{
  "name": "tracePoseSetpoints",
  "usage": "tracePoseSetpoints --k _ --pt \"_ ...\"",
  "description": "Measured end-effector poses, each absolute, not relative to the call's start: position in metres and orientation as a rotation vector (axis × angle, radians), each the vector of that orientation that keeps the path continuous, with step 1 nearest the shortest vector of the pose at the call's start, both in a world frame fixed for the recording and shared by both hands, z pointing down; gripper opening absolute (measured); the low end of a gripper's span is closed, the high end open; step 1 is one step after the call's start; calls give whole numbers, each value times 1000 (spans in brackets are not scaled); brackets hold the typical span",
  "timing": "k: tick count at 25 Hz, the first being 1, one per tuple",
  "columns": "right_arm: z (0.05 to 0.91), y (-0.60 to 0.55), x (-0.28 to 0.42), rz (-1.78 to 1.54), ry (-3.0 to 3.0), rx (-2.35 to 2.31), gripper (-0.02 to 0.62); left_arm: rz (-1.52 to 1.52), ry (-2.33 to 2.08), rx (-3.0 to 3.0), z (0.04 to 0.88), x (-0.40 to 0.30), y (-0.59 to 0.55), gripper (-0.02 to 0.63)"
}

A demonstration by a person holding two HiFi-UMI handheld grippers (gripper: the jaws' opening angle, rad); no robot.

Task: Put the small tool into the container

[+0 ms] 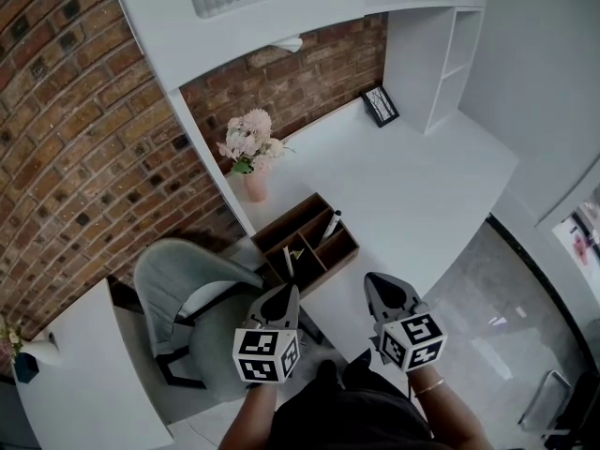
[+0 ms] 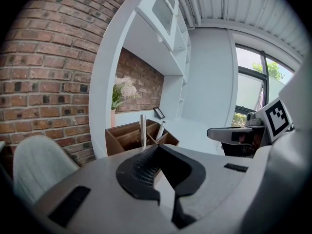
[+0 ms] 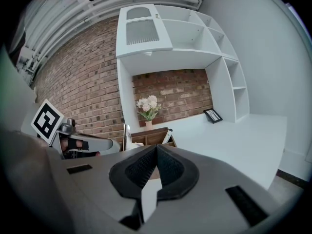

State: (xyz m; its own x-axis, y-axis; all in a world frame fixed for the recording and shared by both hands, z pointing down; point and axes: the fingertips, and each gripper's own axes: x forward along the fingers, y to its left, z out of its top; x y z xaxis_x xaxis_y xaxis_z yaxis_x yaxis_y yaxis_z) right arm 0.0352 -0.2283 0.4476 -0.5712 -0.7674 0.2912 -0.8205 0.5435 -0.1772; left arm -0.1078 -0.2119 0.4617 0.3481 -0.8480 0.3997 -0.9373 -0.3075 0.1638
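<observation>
The left gripper (image 1: 280,294) and right gripper (image 1: 373,280) hover above the white tabletop's (image 1: 422,186) near edge, jaws together and empty, while the slim silvery tool (image 1: 289,261) stands upright in the brown wooden divided container (image 1: 349,249) (a black-capped white pen (image 1: 330,225) leans in another compartment).

The brown wooden divided box (image 1: 302,242) sits at the near left edge of the white counter (image 1: 431,186), the pink vase of pale flowers (image 1: 253,162) behind it by the red brick wall (image 1: 309,68) and the grey padded chair (image 1: 183,289) just left of it, off the counter. A slim silver metal tool (image 1: 289,261) stands in the box's nearest compartment, a black-capped white pen (image 1: 331,225) in its right one. The black-framed picture (image 1: 380,106) stands far back, beside the white shelf unit (image 1: 459,50).
</observation>
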Motion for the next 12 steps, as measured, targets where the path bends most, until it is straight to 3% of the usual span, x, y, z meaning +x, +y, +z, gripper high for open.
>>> tracePoseSetpoints --k 12 --pt "445 -225 36 439 -2605 1369 5 313 -1586 2262 452 -110 -212 9"
